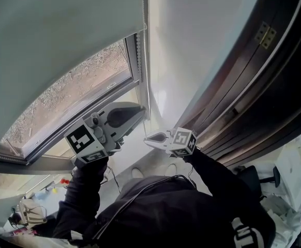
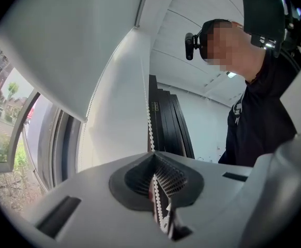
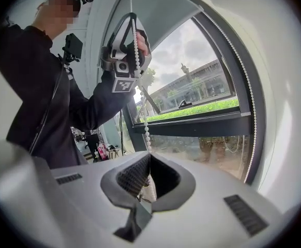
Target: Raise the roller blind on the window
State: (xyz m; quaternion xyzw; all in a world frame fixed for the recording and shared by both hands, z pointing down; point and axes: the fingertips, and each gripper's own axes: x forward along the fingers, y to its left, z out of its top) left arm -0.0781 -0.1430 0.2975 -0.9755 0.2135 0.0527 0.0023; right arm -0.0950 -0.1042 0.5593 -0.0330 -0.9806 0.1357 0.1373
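Matt cloth blind (image 1: 62,30); smooth plast. bead chain (image 2: 150,128).

Pale roller blind (image 1: 52,45) partly raised; beaded chain (image 1: 146,61) alongside.

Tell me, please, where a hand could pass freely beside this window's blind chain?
Free: the bare white wall between the bead chain and the dark door frame. Crowded: along the window frame, where left gripper and right gripper both clamp the chain.

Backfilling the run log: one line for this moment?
left hand-held gripper: shut on bead chain, higher | right hand-held gripper: shut on bead chain, lower | roller blind: partly raised
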